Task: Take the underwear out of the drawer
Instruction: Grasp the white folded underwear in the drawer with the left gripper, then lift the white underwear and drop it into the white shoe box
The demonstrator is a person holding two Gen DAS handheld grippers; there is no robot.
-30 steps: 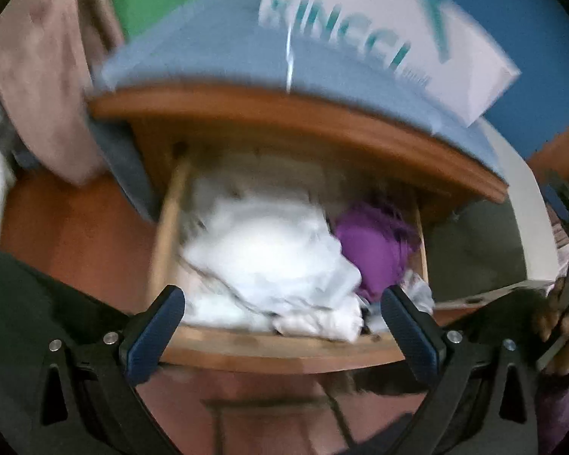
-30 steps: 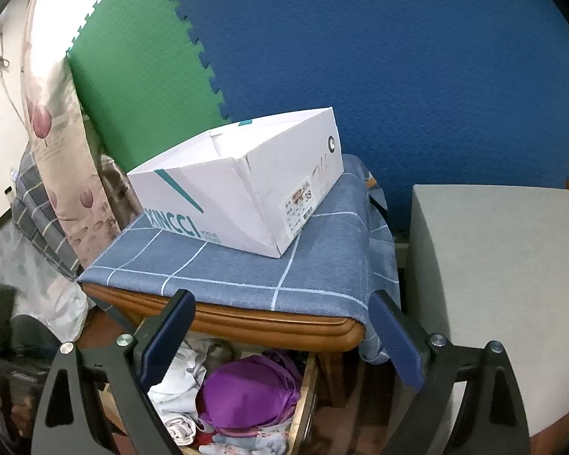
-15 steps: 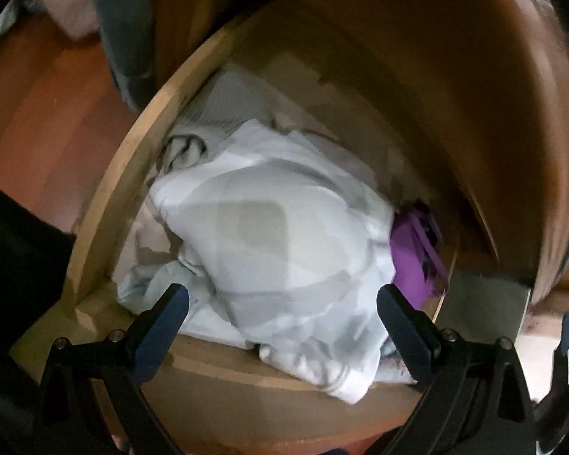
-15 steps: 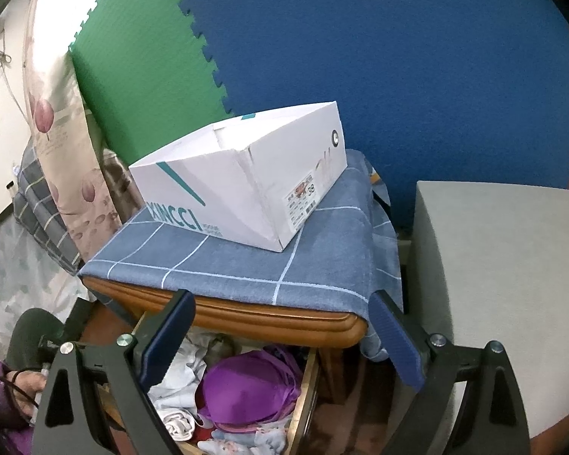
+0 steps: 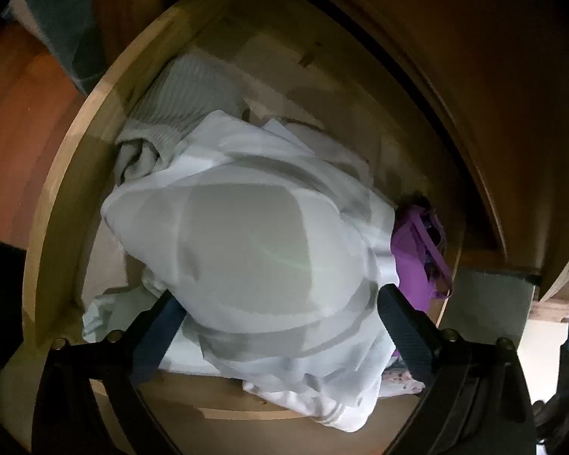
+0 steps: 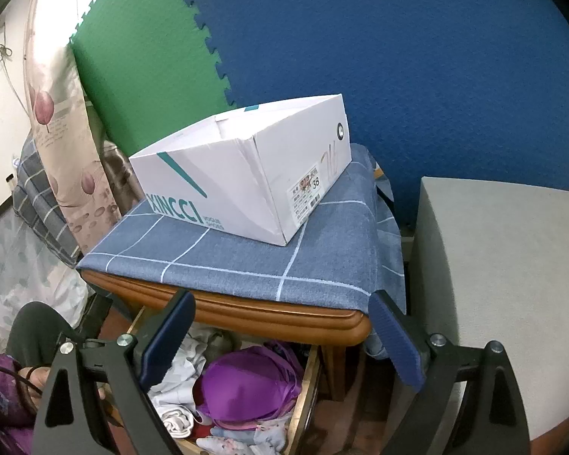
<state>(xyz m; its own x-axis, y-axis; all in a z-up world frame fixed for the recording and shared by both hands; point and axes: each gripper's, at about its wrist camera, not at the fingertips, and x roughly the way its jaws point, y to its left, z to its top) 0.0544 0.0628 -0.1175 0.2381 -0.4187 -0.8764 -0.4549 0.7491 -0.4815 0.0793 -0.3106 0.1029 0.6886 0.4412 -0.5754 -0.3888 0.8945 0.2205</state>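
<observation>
left tongs (image 5: 280, 326) closing, straddling crumpled white cotton underwear (image 5: 246, 250) at frame centre, pads not yet pressing | lying heaped in open pale wooden drawer (image 5: 57, 204), purple bra (image 5: 417, 261) just beside at right | right tongs (image 6: 280, 345) gaping wide, hovering empty over drawer, white cardboard shoebox (image 6: 246, 185) resting on blue checked cloth-covered surface (image 6: 246, 265)

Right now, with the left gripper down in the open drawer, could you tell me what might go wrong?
The left gripper is closing around the big white garment, which overlaps the purple piece and the grey ribbed cloth; those may get dragged out too. The garment's hem hangs over the drawer front, so it could snag.
</observation>
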